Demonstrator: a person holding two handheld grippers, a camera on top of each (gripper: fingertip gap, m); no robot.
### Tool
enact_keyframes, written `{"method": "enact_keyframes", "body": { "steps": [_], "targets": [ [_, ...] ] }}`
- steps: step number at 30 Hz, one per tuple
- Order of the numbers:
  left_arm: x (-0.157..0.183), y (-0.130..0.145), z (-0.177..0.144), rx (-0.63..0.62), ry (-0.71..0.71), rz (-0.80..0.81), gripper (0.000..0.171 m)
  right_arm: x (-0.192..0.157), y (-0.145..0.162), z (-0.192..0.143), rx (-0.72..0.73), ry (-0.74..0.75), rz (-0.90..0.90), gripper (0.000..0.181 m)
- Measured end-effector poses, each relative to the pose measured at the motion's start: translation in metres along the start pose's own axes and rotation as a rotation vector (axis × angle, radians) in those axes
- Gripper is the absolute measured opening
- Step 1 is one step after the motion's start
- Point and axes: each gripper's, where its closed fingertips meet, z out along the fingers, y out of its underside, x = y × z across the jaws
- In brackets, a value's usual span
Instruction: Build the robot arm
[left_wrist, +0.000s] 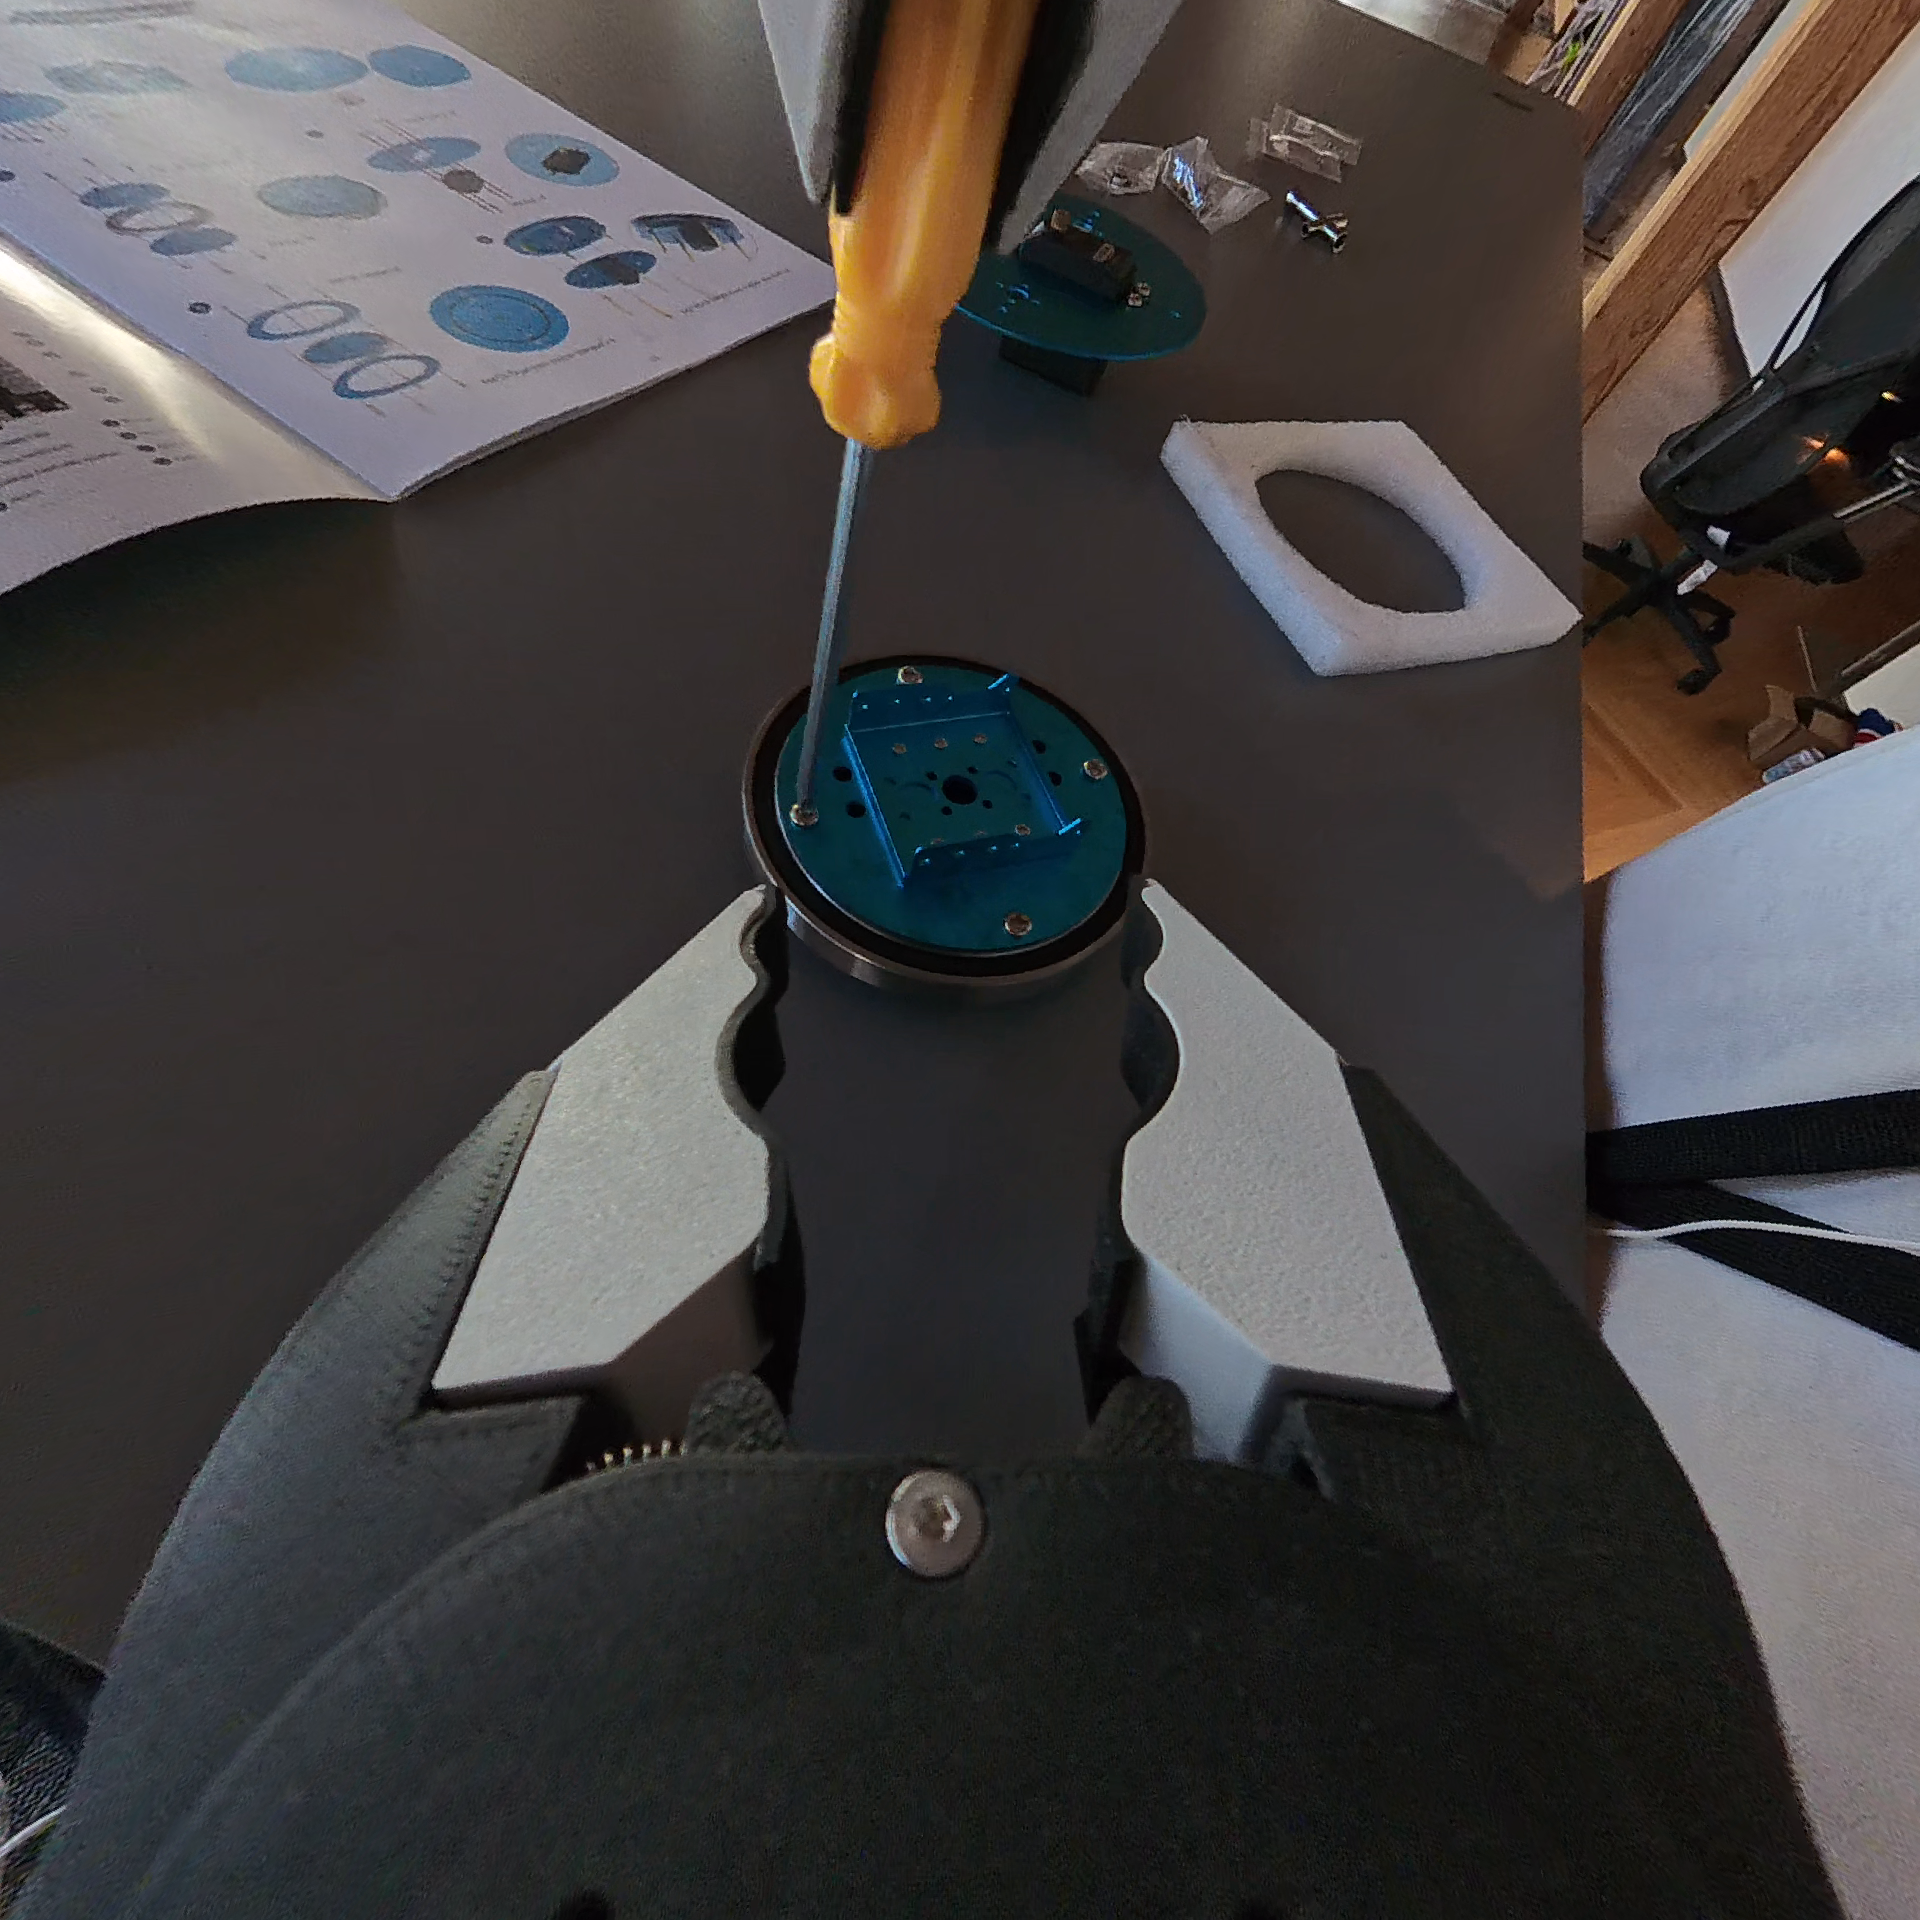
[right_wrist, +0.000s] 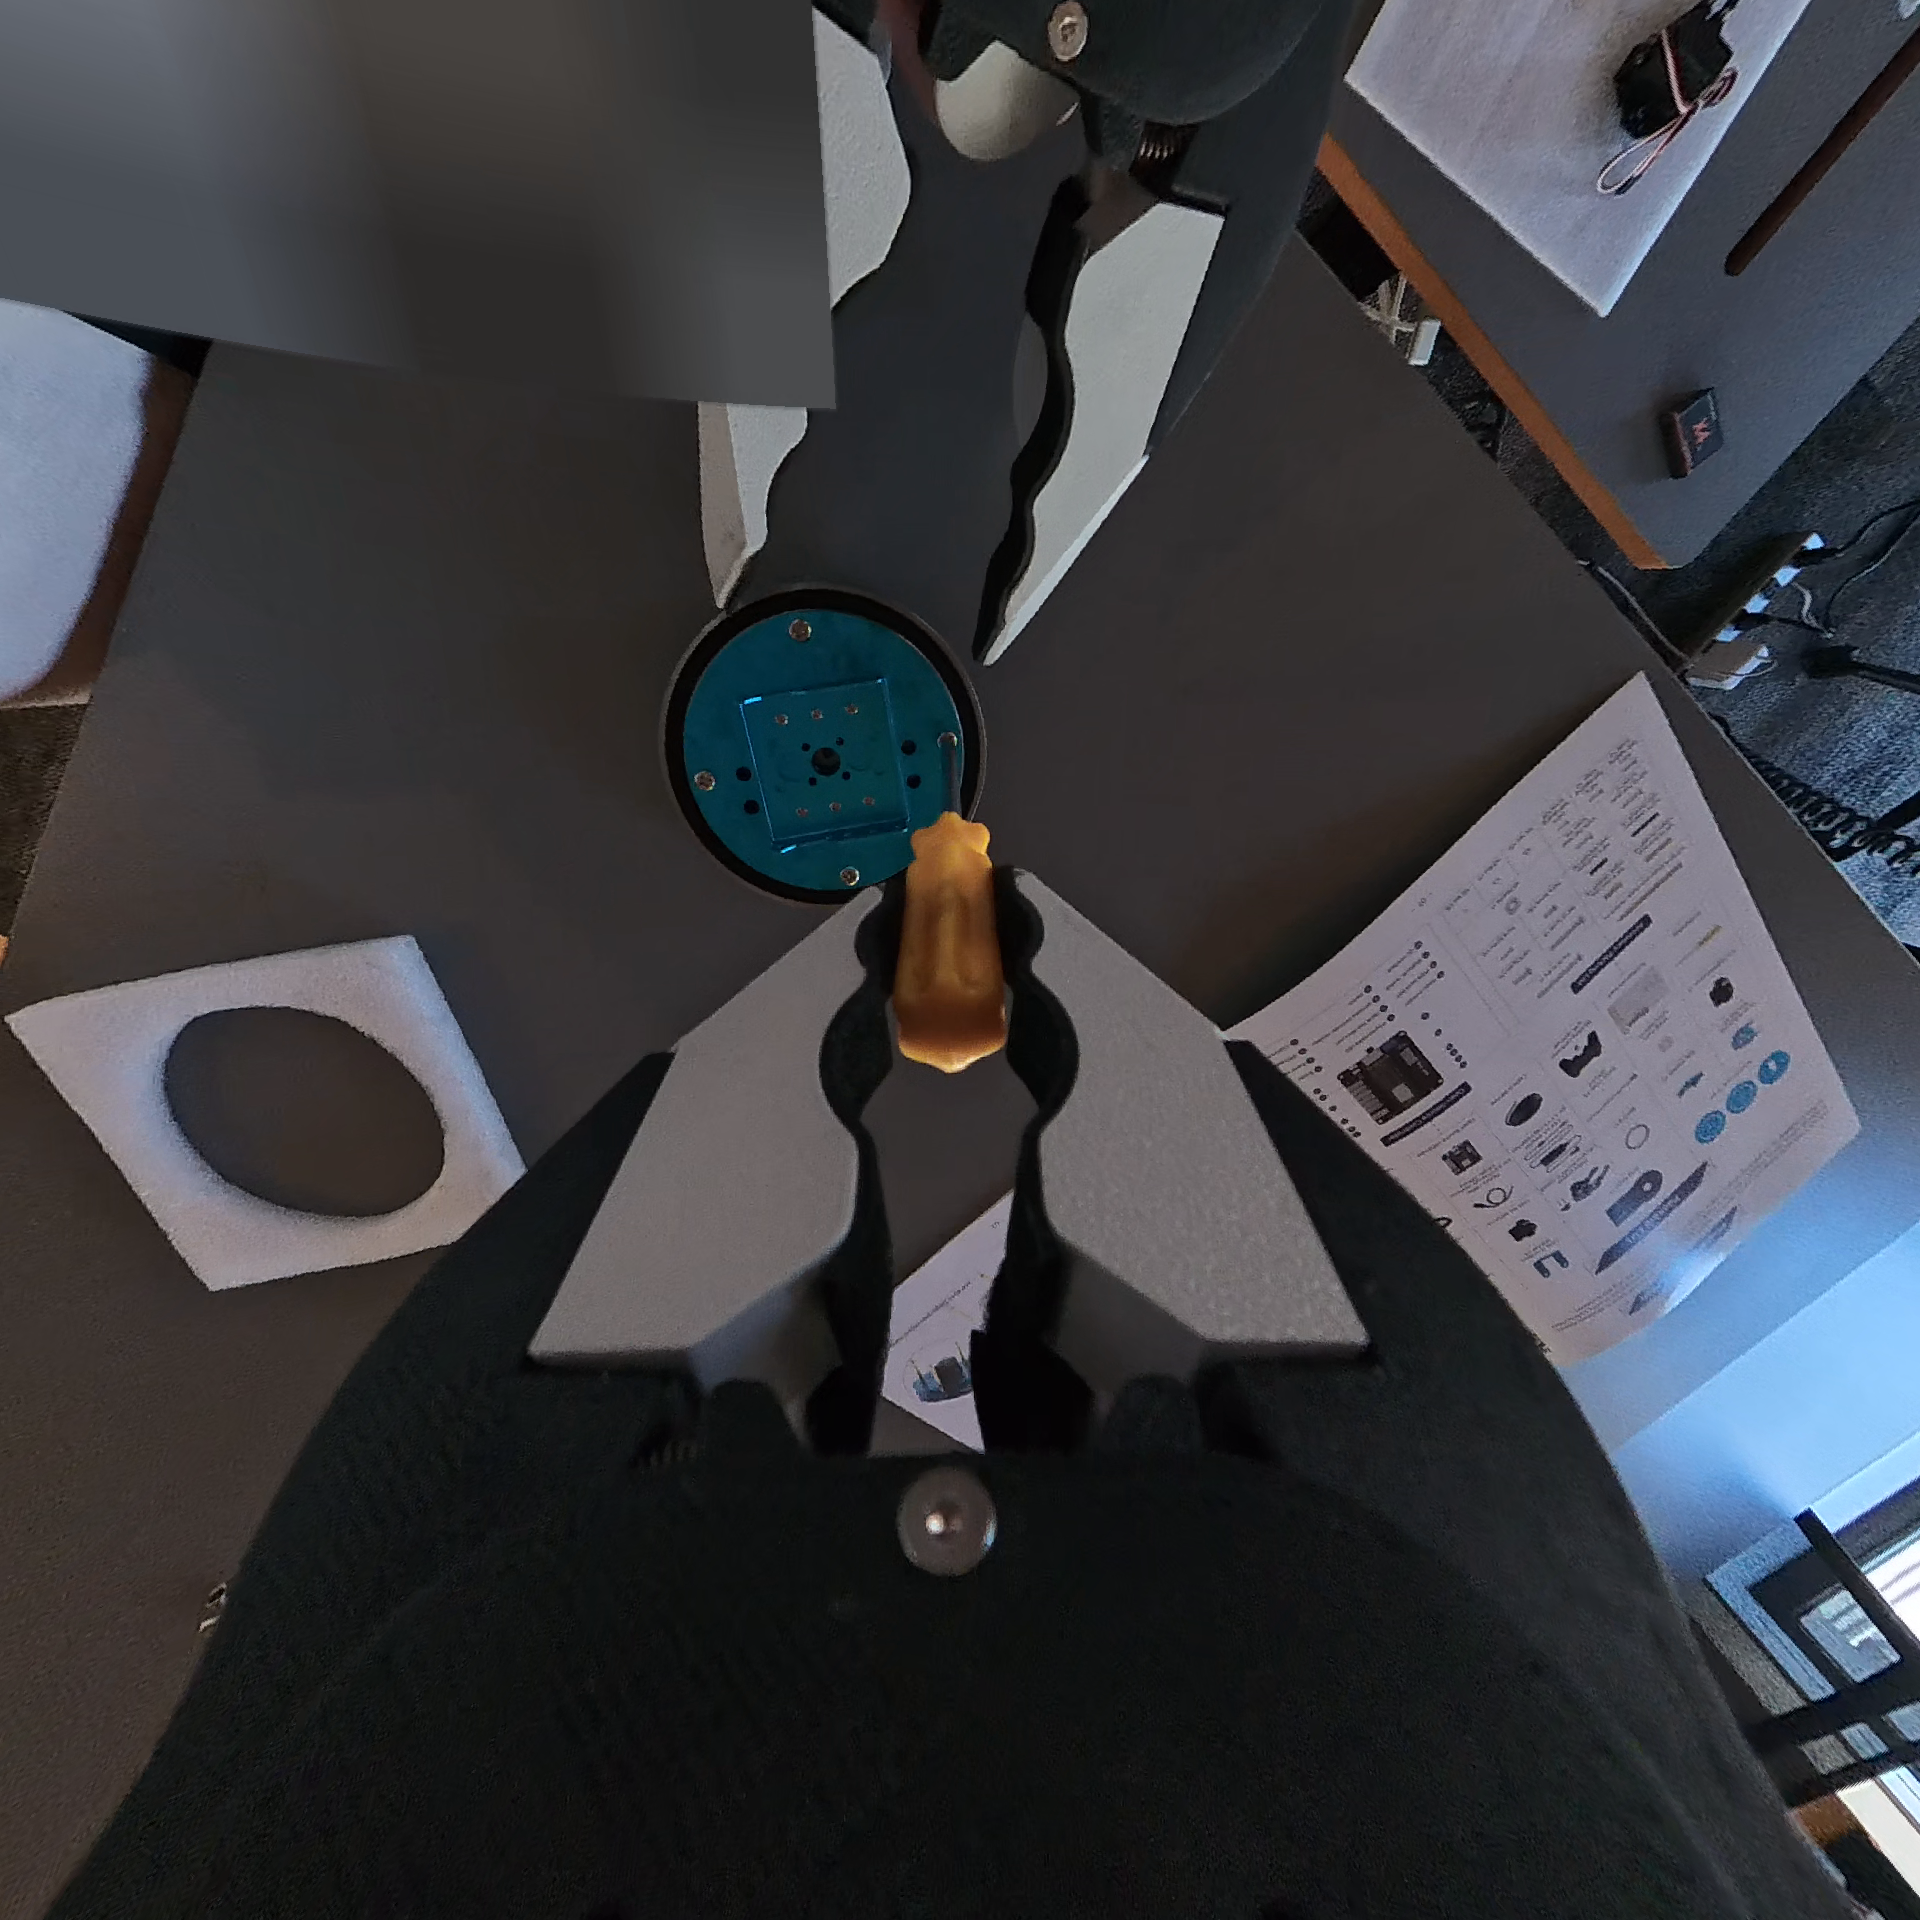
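Where my left gripper (left_wrist: 951, 914) looks out, its fingers stand apart, tips flanking the near rim of a round bearing base (left_wrist: 940, 831) with a blue disc and blue bracket, on a dark table (left_wrist: 416, 831). A yellow-handled screwdriver (left_wrist: 914, 260) leans down, tip on a rim screw (left_wrist: 802, 814). Beyond: white foam frame (left_wrist: 1361, 540), open booklet (left_wrist: 312, 260), second blue disc (left_wrist: 1086, 286), small bags (left_wrist: 1195, 171).

From my right gripper (right_wrist: 945, 935), fingers clamped on the screwdriver handle (right_wrist: 948, 956), shaft reaching the base (right_wrist: 821, 743). Left gripper (right_wrist: 862, 613) opposite; foam frame (right_wrist: 260, 1112) left, booklet (right_wrist: 1558, 1039) right.
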Motion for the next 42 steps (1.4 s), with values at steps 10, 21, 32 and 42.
{"method": "enact_keyframes", "body": {
  "steps": [10, 21, 32, 42],
  "targets": [
    [-0.019, -0.034, -0.007, 0.159, 0.098, 0.018, 0.028, 0.006, -0.010, 0.002, -0.037, -0.069, 0.021, 0.017],
    [-0.017, -0.062, 0.006, 0.226, 0.140, 0.225, 0.004, 0.011, -0.014, 0.003, 0.100, -0.055, 0.189, 0.016],
    [-0.017, -0.060, 0.004, 0.243, 0.107, 0.270, 0.003, 0.022, -0.033, -0.019, 0.698, 0.098, 0.457, 0.018],
    [-0.015, -0.059, 0.003, 0.254, 0.159, 0.228, 0.004, 0.024, -0.031, -0.020, 0.714, 0.302, 0.602, 0.017]
  ]
}}
